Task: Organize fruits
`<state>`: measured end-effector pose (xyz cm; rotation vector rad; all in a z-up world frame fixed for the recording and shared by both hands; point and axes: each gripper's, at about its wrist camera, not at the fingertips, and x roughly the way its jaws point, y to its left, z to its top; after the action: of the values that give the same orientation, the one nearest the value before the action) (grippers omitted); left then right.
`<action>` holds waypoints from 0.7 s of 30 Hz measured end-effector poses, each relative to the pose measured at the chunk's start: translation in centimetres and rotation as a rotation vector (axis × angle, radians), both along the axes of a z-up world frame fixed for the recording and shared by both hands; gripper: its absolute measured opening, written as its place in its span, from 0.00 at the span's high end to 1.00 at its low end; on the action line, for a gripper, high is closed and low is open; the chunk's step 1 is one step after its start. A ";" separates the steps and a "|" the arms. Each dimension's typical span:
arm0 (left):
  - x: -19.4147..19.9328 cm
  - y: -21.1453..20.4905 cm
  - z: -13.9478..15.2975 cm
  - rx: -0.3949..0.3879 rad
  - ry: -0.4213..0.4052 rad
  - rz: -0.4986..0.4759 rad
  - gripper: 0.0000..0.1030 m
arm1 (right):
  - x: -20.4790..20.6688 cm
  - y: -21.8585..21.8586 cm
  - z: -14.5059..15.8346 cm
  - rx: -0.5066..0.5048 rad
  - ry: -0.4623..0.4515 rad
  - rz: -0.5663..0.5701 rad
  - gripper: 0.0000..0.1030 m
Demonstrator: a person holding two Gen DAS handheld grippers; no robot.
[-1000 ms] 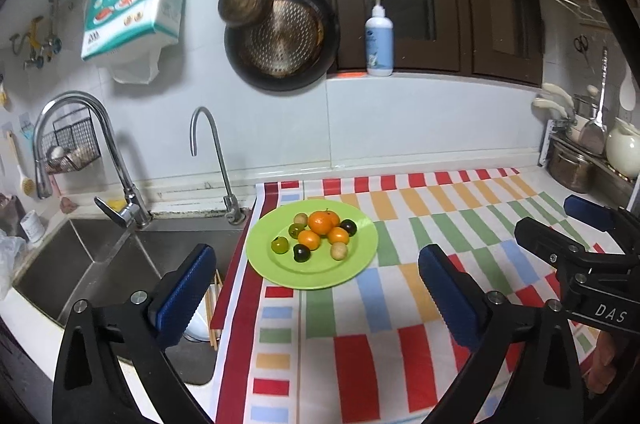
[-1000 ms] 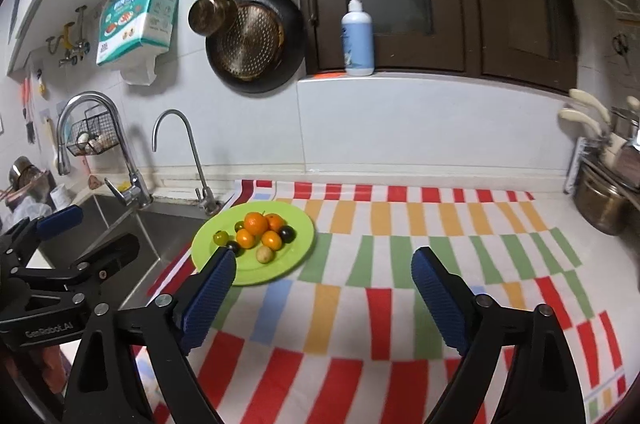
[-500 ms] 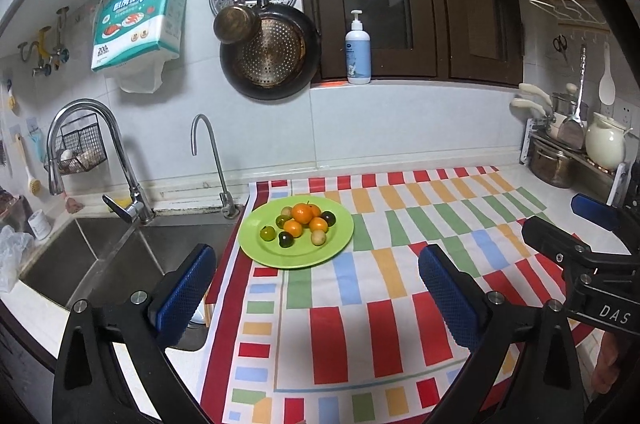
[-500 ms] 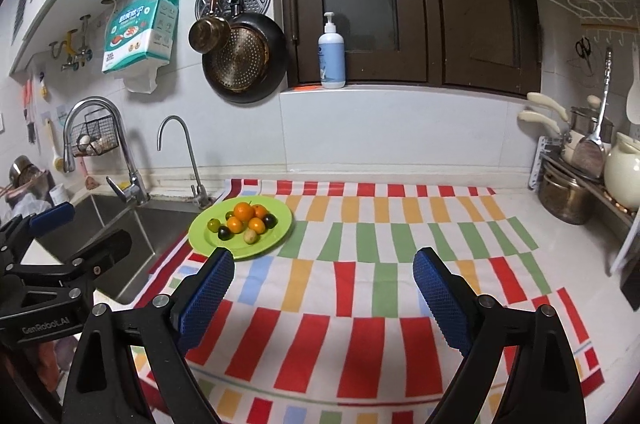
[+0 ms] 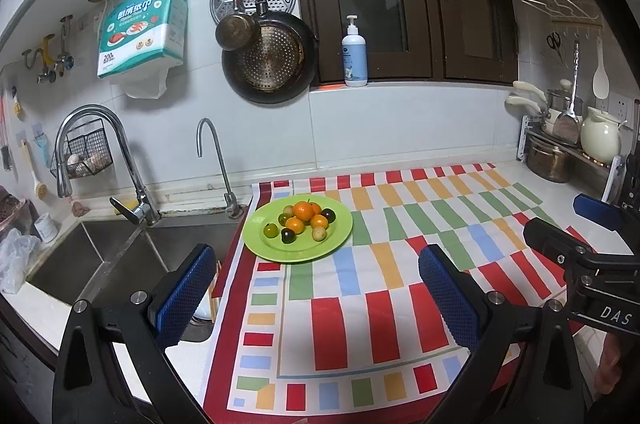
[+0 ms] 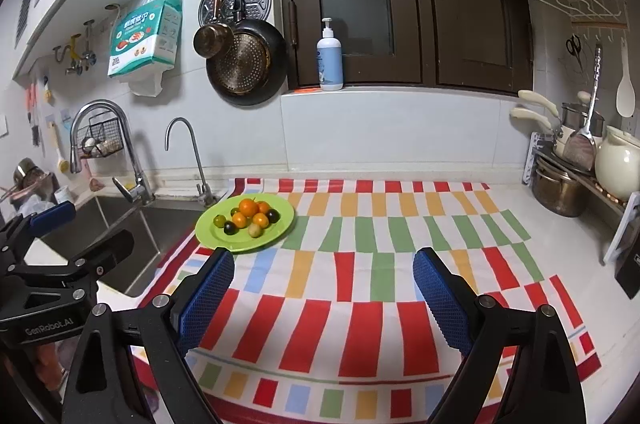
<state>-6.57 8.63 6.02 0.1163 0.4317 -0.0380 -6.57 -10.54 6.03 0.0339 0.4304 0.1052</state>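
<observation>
A lime green plate (image 5: 260, 244) (image 6: 208, 236) sits at the left end of a striped cloth (image 5: 400, 232) (image 6: 400, 232), beside the sink. On it lie several small fruits (image 5: 303, 212) (image 6: 248, 208): orange ones heaped in the middle, dark, green and yellowish ones around them. My left gripper (image 5: 316, 288) hovers open over the near part of the cloth, well short of the plate, with nothing between its blue pads (image 5: 184, 296). My right gripper (image 6: 324, 292) is open too, further right, and shows at the right edge of the left wrist view (image 5: 576, 236).
A steel sink (image 5: 96, 260) with two taps (image 5: 224, 160) lies left of the plate. Pans (image 5: 266, 60) and a paper pack (image 5: 140, 32) hang on the wall; a pump bottle (image 5: 354, 54) stands on the ledge. Pots and a white jug (image 6: 616, 168) crowd the right end.
Both grippers have drawn back from the plate, so it looks smaller and more of the striped cloth's near edge shows. Both stay open and empty.
</observation>
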 end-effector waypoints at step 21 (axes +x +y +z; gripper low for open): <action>-0.3 -0.7 0.2 -0.011 0.014 -0.007 0.00 | -1.1 -0.5 -0.1 0.012 0.009 -0.009 0.11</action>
<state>-6.89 7.96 6.20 0.1066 0.4452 -0.0478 -7.63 -11.06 5.89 0.0485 0.4389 0.0985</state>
